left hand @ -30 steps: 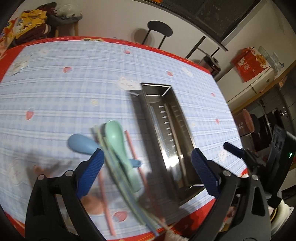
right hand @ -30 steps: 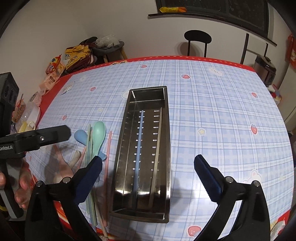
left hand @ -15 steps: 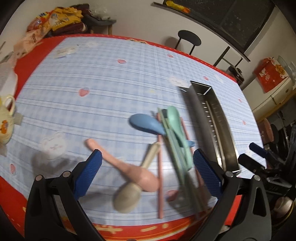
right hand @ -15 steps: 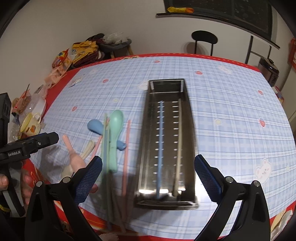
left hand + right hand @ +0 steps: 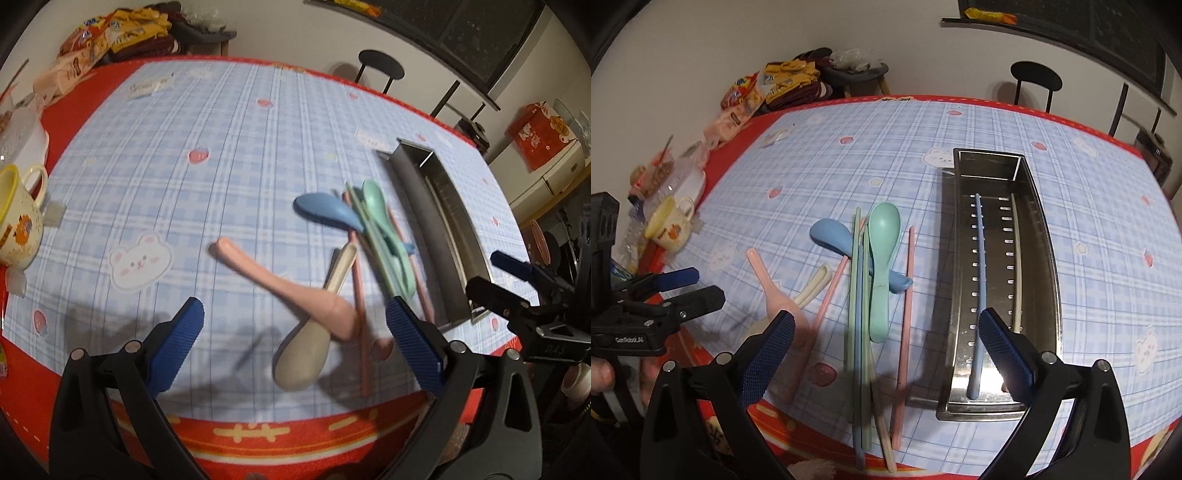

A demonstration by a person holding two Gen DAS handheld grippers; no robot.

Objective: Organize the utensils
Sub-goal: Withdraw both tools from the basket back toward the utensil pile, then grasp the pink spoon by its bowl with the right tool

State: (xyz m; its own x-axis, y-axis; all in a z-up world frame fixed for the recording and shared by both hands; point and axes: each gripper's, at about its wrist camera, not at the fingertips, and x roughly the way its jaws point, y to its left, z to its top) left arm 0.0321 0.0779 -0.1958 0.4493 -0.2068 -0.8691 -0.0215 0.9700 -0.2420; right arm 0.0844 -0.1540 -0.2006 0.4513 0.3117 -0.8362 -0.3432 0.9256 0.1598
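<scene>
Right wrist view, frame centre: the green spoon (image 5: 881,266), light, stiff, probably slick plastic, looks best pinched mid-handle by the right gripper (image 5: 886,354), jaws apart, empty.

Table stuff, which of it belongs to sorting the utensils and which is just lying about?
For the job: steel tray, with a blue chopstick and a cream chopstick already in it; green spoon; blue spoon; pink spoon; cream spoon; loose chopsticks.

Lying about: mug, snack packets, chair.
</scene>
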